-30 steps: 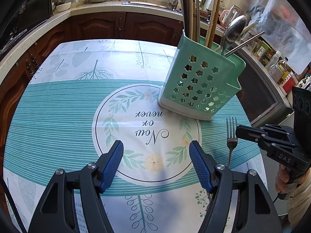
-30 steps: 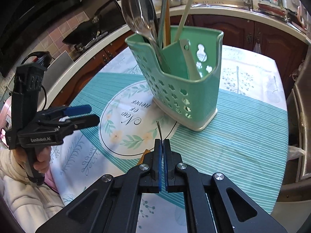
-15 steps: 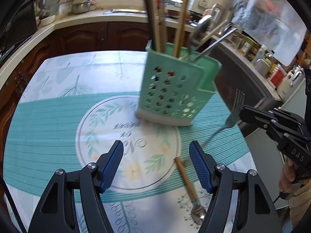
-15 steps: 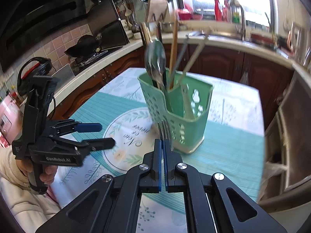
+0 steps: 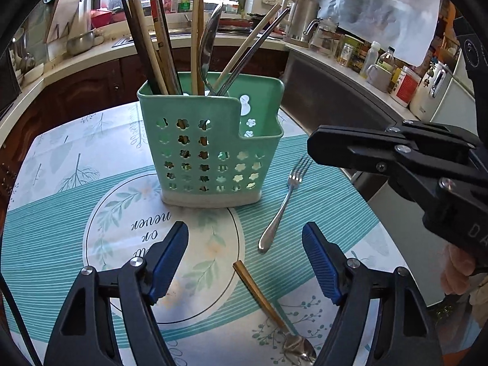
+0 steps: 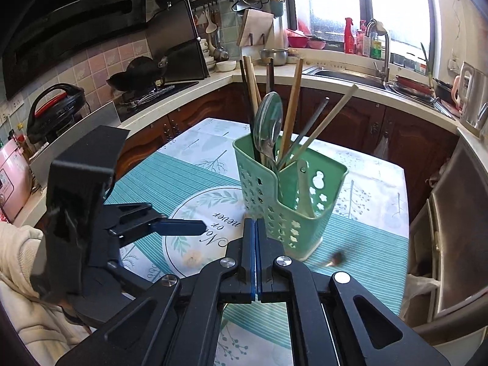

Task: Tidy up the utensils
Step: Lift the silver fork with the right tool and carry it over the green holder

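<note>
A green perforated utensil holder (image 5: 213, 152) stands mid-table with chopsticks, a big metal spoon (image 6: 268, 125) and a white spoon (image 6: 305, 192) in it. My left gripper (image 5: 244, 228) hovers in front of it, jaws opening, nothing between them. Below it a gold-handled spoon (image 5: 262, 296) lies on the cloth. A steel fork (image 5: 285, 201) slants just under the tip of my right gripper (image 5: 314, 149); whether they touch I cannot tell. In its own view my right gripper (image 6: 254, 221) is shut with no tines showing. A blurred small thing (image 6: 335, 257) shows beside the holder's base.
The table's right edge (image 5: 366, 201) runs close beside the fork, with a steel cabinet beyond. Kitchen counters, a sink (image 6: 344, 76) and a stove (image 6: 143, 97) ring the table. A hand in a cream sleeve (image 6: 24, 253) holds the left gripper.
Half a second ago the right gripper held the fork raised by its tines; now no tines show at its tips. The left gripper swung right, bringing the gold-handled spoon into view, and its jaws widened.
</note>
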The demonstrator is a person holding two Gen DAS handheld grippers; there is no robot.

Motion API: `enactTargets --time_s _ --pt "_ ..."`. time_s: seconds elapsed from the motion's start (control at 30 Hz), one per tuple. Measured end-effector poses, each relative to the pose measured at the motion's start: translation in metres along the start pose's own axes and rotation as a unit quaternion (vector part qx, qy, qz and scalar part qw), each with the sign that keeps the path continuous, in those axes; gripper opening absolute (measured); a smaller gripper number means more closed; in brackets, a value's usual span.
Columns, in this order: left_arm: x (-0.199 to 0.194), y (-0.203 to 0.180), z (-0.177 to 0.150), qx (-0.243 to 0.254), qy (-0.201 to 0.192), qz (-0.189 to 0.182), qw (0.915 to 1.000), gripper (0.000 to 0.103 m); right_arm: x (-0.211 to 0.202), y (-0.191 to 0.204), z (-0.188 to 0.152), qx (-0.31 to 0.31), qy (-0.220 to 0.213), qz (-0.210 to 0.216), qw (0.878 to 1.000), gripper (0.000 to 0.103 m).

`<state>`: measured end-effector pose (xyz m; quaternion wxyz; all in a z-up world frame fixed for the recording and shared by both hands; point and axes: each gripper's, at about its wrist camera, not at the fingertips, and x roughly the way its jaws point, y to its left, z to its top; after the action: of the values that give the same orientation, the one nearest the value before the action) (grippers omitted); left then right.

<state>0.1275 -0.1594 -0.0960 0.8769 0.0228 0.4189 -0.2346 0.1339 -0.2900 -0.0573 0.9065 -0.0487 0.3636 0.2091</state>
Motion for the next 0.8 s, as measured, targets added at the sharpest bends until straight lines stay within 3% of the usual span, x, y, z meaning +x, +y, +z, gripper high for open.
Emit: enactTargets --time_s 0.27,0.47,0.57,0.63,0.8 --pt "0.01 0.009 -0.007 -0.013 0.02 0.004 0.9997 0.075 0.019 -0.053 -0.016 0.095 0.033 -0.014 0.995 0.0" --pt "0.012 0.011 -0.009 -0.018 0.026 -0.001 0.9995 0.075 0.045 -0.112 -0.034 0.199 0.081 -0.034 0.976 0.002" --pt "0.01 0.011 -0.008 -0.017 0.024 -0.001 0.9996 0.075 0.061 -0.139 -0.037 0.243 0.095 -0.039 0.965 0.011" --pt "0.01 0.012 -0.007 -0.02 0.024 -0.002 0.9995 0.075 0.068 -0.153 -0.035 0.267 0.093 -0.046 0.958 0.025" --pt "0.013 0.017 -0.006 -0.029 0.027 0.0 0.9992 0.075 0.099 -0.173 -0.02 0.295 0.114 -0.076 0.946 0.029"
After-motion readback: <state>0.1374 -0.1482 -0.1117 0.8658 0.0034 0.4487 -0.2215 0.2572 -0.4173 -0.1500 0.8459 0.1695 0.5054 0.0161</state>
